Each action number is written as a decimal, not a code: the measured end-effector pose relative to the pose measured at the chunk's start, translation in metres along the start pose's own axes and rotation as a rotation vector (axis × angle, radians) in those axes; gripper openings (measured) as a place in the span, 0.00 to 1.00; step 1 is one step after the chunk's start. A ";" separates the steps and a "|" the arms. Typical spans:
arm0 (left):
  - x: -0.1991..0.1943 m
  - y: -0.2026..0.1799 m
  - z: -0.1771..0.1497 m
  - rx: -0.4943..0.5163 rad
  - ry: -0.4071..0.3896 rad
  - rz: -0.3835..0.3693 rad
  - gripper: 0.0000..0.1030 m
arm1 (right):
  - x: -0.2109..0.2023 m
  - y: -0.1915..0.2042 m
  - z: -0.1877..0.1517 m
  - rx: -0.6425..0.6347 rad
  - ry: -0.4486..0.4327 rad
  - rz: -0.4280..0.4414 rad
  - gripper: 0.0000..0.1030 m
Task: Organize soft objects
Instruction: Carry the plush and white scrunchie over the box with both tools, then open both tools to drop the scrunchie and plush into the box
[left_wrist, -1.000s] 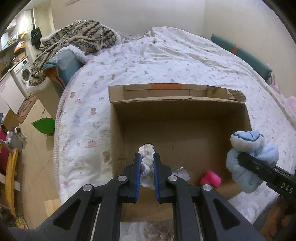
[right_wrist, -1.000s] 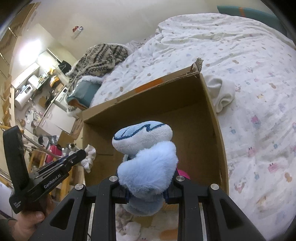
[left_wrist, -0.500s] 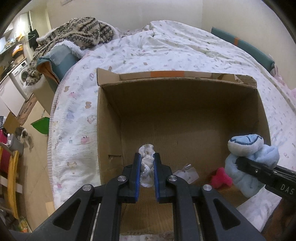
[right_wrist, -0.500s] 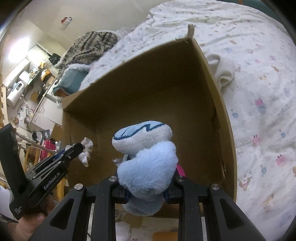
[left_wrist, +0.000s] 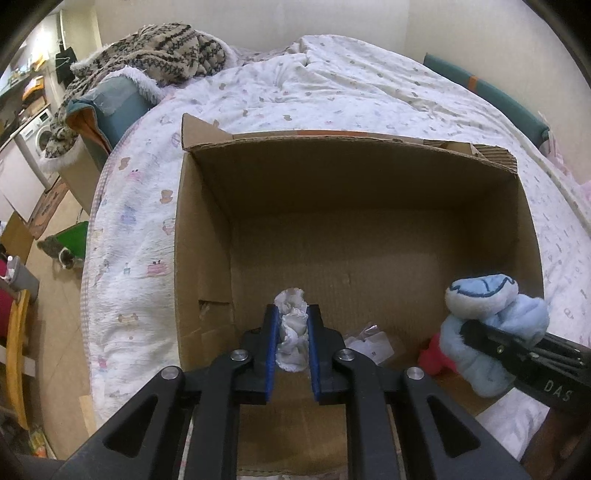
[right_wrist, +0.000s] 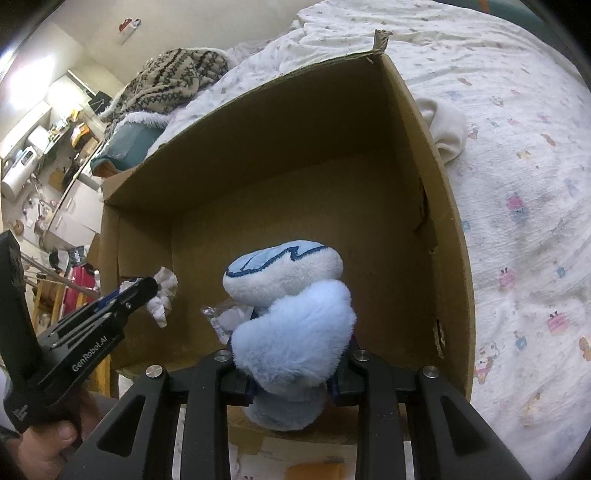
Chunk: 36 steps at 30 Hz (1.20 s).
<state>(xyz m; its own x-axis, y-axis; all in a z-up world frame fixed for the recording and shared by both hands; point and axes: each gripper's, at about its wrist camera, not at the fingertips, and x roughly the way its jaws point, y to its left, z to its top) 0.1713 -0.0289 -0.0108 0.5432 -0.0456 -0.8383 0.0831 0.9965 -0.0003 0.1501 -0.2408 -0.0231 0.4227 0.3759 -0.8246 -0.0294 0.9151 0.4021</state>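
Left tool (left_wrist: 291, 334): blue pads clamped tight on a small crumpled white cloth (left_wrist: 292, 332), which sticks out past the tips and hangs a little below them. Right tool (right_wrist: 291, 373): pads pressed into the body of a light-blue plush toy (right_wrist: 291, 317), its white-and-blue head bulging above the fingers. Both grips look secure; nothing is slipping that I can see.

Change over the last second: both tools have come down toward the cardboard box (left_wrist: 201, 236). A second ago the box lay farther ahead with its rim and far flap well below the view; now the open mouth fills both wrist views and I look straight down the inner walls. The cloth now hangs inside the box on the left half, near the left wall. The plush sits at the right side, at or just over the near-right rim; from the left wrist view I cannot tell whether it is fully inside the walls.

Already on the box floor: a pink soft item (left_wrist: 436, 356), partly hidden behind the plush, and a clear wrapper with a paper tag (left_wrist: 373, 341) between the two tools.

Outward: the box rests on a bed (left_wrist: 332, 96) with a printed white quilt. A cream folded cloth (right_wrist: 448, 133) lies on the quilt against the outside of the right wall, not yet boxed.

Judgement: the carry is done and release is next. The cloth can simply drop; the plush may need a nudge inward first so it does not catch the rim.
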 end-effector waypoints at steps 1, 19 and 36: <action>0.000 0.000 0.000 0.003 0.000 0.001 0.12 | 0.000 0.000 0.000 -0.003 0.001 -0.002 0.28; -0.003 -0.008 -0.003 0.031 -0.004 0.003 0.26 | 0.001 0.011 0.002 -0.053 -0.010 0.011 0.31; -0.014 -0.009 -0.003 0.017 -0.043 -0.001 0.56 | -0.020 0.013 0.008 -0.052 -0.132 0.010 0.71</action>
<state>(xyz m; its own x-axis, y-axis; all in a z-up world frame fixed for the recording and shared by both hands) 0.1605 -0.0373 -0.0002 0.5788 -0.0497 -0.8139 0.0978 0.9952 0.0087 0.1486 -0.2373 0.0019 0.5376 0.3660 -0.7596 -0.0796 0.9189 0.3864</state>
